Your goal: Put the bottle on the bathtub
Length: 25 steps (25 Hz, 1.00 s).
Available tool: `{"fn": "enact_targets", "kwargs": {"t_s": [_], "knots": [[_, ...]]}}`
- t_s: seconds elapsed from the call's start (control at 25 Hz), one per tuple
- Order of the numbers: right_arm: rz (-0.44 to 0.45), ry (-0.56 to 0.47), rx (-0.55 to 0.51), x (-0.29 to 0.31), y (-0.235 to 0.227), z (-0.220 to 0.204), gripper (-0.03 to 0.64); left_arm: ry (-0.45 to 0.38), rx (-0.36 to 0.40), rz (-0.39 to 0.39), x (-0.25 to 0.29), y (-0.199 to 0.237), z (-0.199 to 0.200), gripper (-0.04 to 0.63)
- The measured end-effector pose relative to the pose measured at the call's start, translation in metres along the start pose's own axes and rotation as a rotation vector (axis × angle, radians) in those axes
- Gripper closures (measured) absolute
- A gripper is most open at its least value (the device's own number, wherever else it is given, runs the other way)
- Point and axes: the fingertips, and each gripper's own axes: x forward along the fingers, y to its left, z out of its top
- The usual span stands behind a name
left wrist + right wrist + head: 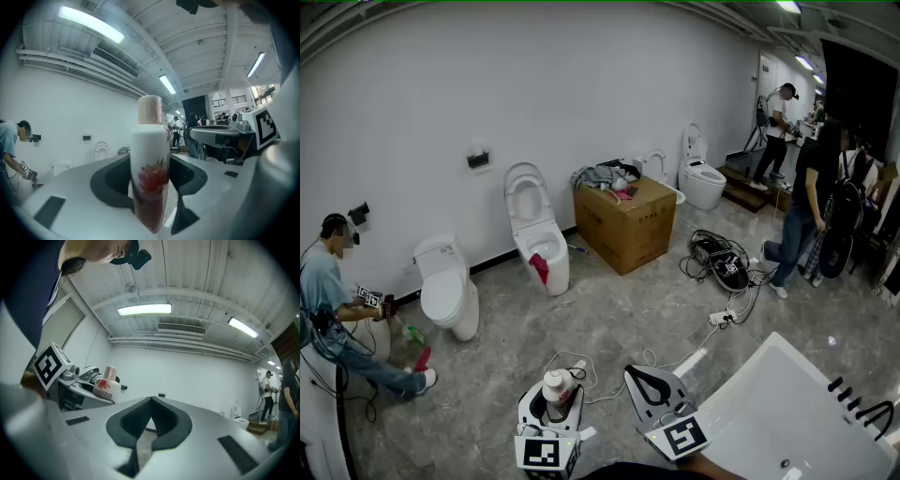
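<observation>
The bottle [556, 385] is white with a pale pink cap and a red flower print. It stands upright between the jaws of my left gripper [557, 392], low in the head view. In the left gripper view the bottle [150, 164] fills the middle, and the left gripper [151, 187] is shut on its lower body. My right gripper [645, 379] hangs just to its right with the jaws closed and nothing between them. In the right gripper view the dark pads [140, 423] meet at a point, and the bottle [105, 383] shows at the far left. The white bathtub [787, 417] lies at the lower right.
Black taps [862, 405] sit on the bathtub's right rim. Cables and a power strip [722, 317] lie on the grey floor. Toilets [539, 230] and a cardboard box [625, 223] line the far wall. A person [337, 314] crouches at the left; others [806, 202] stand at the right.
</observation>
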Motion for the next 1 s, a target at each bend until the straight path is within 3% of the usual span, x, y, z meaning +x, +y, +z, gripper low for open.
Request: {"fn": "enact_targets", "kwargs": {"t_s": [0.16, 0.44, 0.76, 1.0], "knots": [[-0.003, -0.007, 0.002, 0.001, -0.012, -0.006, 0.592, 0.018, 0.012, 0.020, 0.011, -0.002, 0.004, 0.353], [-0.050, -0.006, 0.089, -0.006, -0.037, -0.018, 0.591, 0.016, 0.018, -0.046, 0.038, -0.020, -0.003, 0.354], [-0.231, 0.051, 0.078, -0.010, -0.122, -0.055, 0.591, -0.027, 0.037, -0.243, 0.132, -0.061, -0.003, 0.354], [-0.483, 0.106, -0.011, -0.006, -0.220, -0.079, 0.591, -0.082, 0.064, -0.461, 0.247, -0.102, 0.015, 0.354]]}}
